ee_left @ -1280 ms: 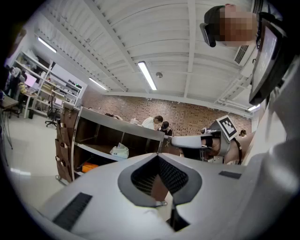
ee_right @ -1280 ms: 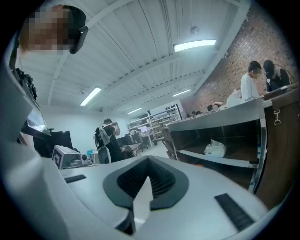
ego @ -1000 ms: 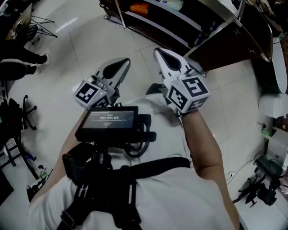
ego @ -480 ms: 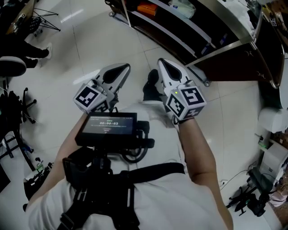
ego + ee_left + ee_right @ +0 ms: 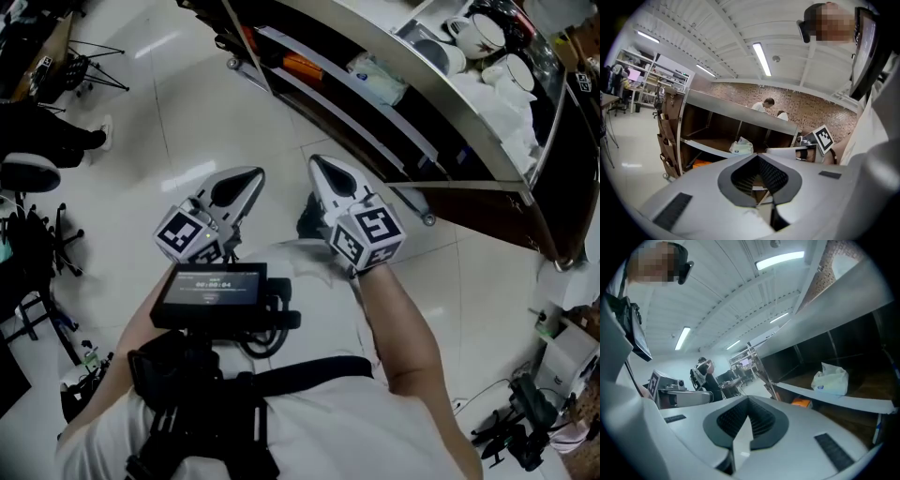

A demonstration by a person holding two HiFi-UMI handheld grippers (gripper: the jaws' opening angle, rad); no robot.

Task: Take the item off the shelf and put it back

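Two grippers face a dark shelf unit [image 5: 487, 202] whose metal front edges run slantwise across the top right of the head view. We note one caster [image 5: 428, 220] at its foot, near the right gripper [image 5: 323, 173]. Open pale floor [image 5: 187, 112] lies ahead of and to the left of the left gripper [image 5: 246, 183]. It is bounded at far left by a tripod [image 5: 94, 61] and a chair base [image 5: 42, 234].

Against the frame a second ago, we find that the shelf unit fills more of the view. Its top tier with white cups [image 5: 487, 33] now shows, and both grippers sit nearer its edge, their pose unchanged.

We record the jaws of each gripper pressed together with nothing between them. The white bag [image 5: 375, 80] lies on a middle shelf board, ahead and to the right of the right gripper's tips, well apart from both grippers. An orange packet [image 5: 302, 67] lies on the board below, left of it.
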